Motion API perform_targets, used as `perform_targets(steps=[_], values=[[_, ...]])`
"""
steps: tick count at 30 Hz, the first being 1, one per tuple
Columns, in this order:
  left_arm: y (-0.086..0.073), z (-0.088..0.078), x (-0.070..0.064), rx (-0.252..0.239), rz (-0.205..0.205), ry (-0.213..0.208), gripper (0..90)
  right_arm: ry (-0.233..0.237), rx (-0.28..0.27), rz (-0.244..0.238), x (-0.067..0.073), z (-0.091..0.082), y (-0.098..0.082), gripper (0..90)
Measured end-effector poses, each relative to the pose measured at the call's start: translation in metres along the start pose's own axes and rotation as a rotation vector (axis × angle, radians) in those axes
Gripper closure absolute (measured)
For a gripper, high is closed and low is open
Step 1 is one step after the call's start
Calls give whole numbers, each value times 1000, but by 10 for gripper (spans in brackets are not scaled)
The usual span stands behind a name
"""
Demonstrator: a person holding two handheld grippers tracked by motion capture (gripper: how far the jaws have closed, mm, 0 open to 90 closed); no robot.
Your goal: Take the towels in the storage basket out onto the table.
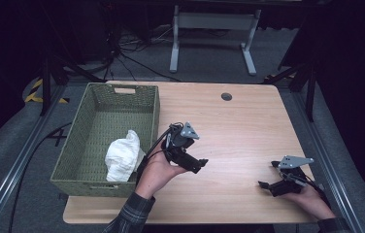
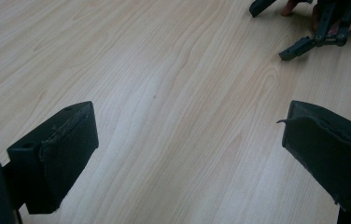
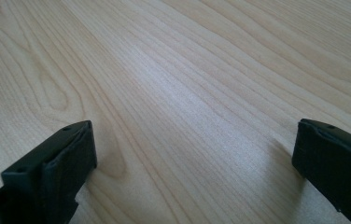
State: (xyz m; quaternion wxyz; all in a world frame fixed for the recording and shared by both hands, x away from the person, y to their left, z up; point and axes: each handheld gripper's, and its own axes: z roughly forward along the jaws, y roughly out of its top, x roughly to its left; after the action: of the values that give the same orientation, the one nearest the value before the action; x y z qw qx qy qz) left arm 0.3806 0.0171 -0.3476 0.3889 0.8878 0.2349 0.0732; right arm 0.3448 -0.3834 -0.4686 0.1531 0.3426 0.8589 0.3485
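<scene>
The white cloth [image 1: 123, 156] lies crumpled in the near right corner of the woven green basket [image 1: 89, 125], which sits on the left side of the desk [image 1: 239, 131]. It looks settled against the basket wall, so I judge the putting-away step done.

My left tongs [image 1: 201, 164] hang just right of the basket's near right corner, over bare wood, jaws wide apart and holding nothing; they point to the right, away from the cloth, as I would hold them once I had let go. My right tongs [image 1: 266, 174] rest low at the near right of the desk, well apart from the basket, also spread and empty, parked out of the way.

The high view gives the basket and cloth. The left gripper view looks across the wood grain to my right tongs [image 2: 276, 31] at its far edge, confirming those jaws gape. The right gripper view shows its own pads [image 3: 66, 158] spread over plain wood.
</scene>
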Motion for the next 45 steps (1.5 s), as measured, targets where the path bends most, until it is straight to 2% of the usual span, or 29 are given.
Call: perform_targets(steps=[8, 15, 20, 25, 33, 45], values=[[1, -11, 6, -1, 12, -5, 47, 0, 0, 0, 0, 0, 0, 0], [-5, -21, 13, -9, 15, 3, 47, -1, 0, -1, 0, 0, 0, 0], [-10, -25, 17, -21, 3, 6, 49, 2, -3, 0, 0, 0, -1, 0], [-14, -31, 19, -12, 15, 7, 55, 5, -2, -4, -1, 0, -1, 0], [-21, -41, 26, -25, -6, 32, 68, 5, -2, -4, -1, 0, -1, 0], [-27, -53, 30, -34, -24, 43, 82, 5, -2, -4, -1, 0, -1, 0]])
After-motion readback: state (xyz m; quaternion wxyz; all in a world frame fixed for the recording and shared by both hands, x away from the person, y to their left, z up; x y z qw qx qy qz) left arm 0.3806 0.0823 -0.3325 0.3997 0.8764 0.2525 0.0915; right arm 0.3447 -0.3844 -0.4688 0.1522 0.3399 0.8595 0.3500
